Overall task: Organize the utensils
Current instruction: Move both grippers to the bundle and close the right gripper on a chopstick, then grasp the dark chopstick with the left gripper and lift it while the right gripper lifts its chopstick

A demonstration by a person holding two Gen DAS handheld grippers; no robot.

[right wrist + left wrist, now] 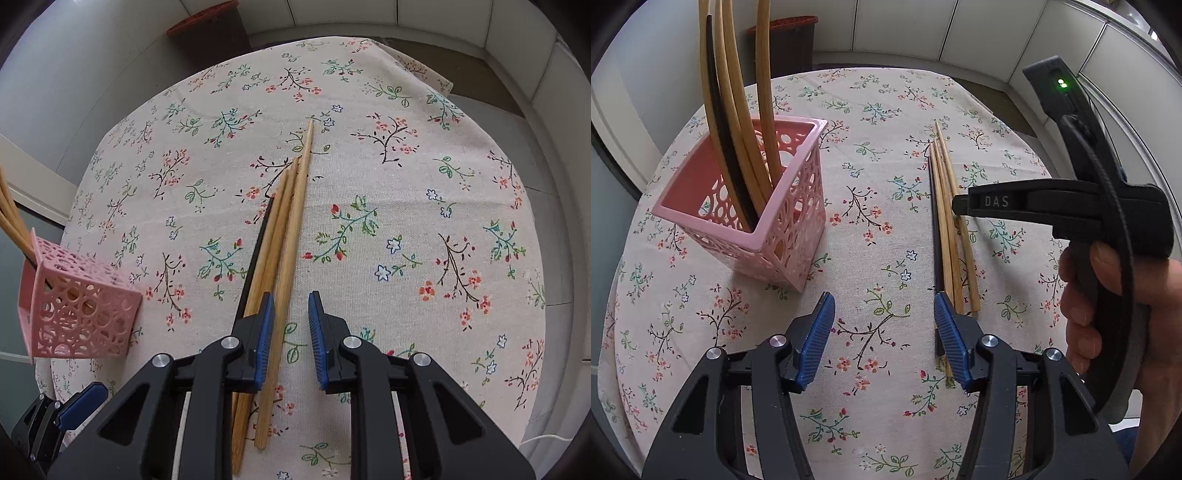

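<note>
Currently, four loose chopsticks (pixel 284 236) lie side by side on the counter (pixel 424 221), which is covered in a woven floral cloth: three slim, round, tapered sticks of pale wood and one black stick at their 9 o'clock side. In the right wrist view the bundle runs from 6 o'clock toward 12 o'clock. The right hand-held gripper (pixel 291 332) stands over the bundle with its ribbed blue pads spread; the outermost wooden stick lies in the gap, and neither pad presses on it. At 9 o'clock from the bundle stands a square pink plastic basket (pixel 798 221) with perforated, circle-patterned walls, holding upright wooden sticks and one black stick. The left hand-held gripper (pixel 884 332) hovers between basket and bundle, pads spread, nothing between them.
</note>
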